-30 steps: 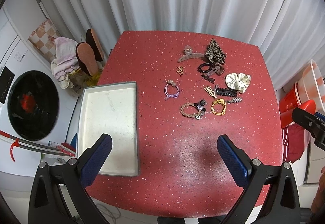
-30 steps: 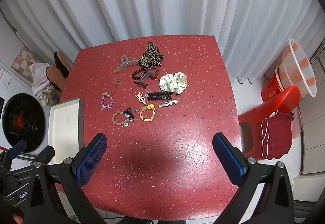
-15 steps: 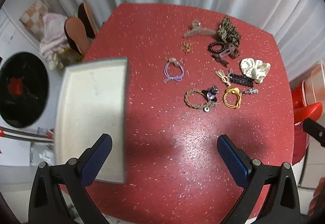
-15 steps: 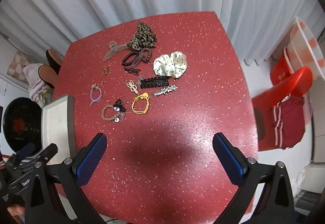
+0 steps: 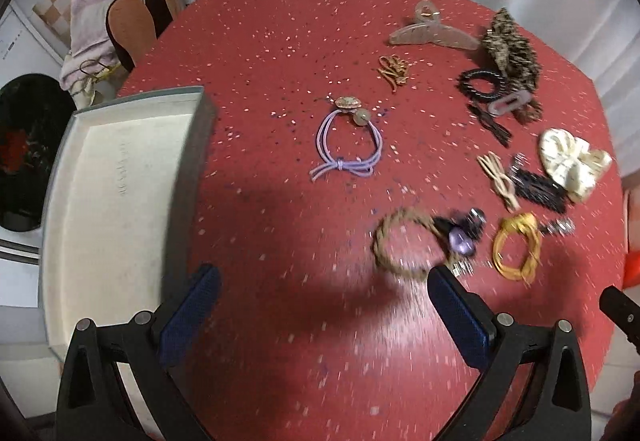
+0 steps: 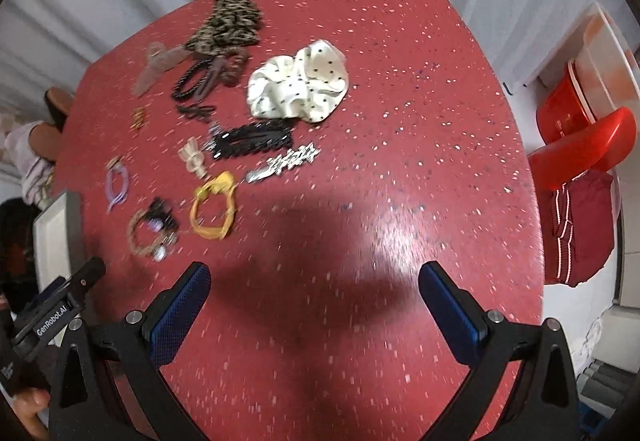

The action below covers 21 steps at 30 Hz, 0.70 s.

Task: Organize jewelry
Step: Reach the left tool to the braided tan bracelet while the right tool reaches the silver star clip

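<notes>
Several hair accessories lie scattered on a red speckled table (image 5: 280, 41). A purple hair tie (image 5: 347, 145) sits mid-table, a braided brown tie (image 5: 402, 245) and a yellow tie (image 5: 516, 251) nearer me, a white dotted scrunchie (image 6: 298, 81) and a leopard scrunchie (image 6: 228, 23) farther back. An empty grey tray (image 5: 112, 197) rests at the table's left edge. My left gripper (image 5: 320, 317) hangs open above the table, just short of the braided tie. My right gripper (image 6: 314, 315) is open over bare table, right of the yellow tie (image 6: 214, 209).
A black hair clip (image 6: 252, 139), a silver star clip (image 6: 286, 163), a beige claw clip (image 5: 432, 31) and other small clips crowd the pile. A red chair (image 6: 580, 149) and red cloth stand right of the table. Shoes (image 5: 128, 25) and a washing machine sit left.
Both grippers have dropped lower and moved forward toward the accessories, which now look larger. The tray and accessories have not moved on the table. Both grippers stay open.
</notes>
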{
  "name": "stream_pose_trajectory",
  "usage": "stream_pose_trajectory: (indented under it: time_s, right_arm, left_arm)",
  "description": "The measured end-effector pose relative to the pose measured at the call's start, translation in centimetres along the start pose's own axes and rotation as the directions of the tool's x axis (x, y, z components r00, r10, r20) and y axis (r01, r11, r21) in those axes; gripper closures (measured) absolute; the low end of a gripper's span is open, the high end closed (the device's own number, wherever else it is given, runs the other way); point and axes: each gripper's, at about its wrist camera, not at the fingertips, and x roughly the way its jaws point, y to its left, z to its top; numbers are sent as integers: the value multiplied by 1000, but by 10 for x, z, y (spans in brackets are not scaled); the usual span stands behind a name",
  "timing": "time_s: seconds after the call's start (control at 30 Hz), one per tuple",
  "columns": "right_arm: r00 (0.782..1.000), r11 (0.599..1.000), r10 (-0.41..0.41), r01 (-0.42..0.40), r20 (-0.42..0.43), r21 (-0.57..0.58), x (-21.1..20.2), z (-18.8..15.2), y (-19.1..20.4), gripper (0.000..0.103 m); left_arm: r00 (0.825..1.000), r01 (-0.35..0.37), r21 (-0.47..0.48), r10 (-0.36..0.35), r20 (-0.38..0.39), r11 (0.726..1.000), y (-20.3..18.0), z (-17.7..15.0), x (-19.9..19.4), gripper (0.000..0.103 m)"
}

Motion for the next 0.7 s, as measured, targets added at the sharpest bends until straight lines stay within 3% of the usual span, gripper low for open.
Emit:
stream_pose_trajectory:
  time_s: [0.33,0.7]
  right_arm:
    - [998,996,-46,42,48,85,48,43,7,0]
    - [990,990,-136,137,39,-22,67,40,26,0]
  left_arm:
    - [999,-40,-14,40,-21,999,-8,7,38,0]
    - [999,-41,9,41,-12,999,-8,6,40,0]
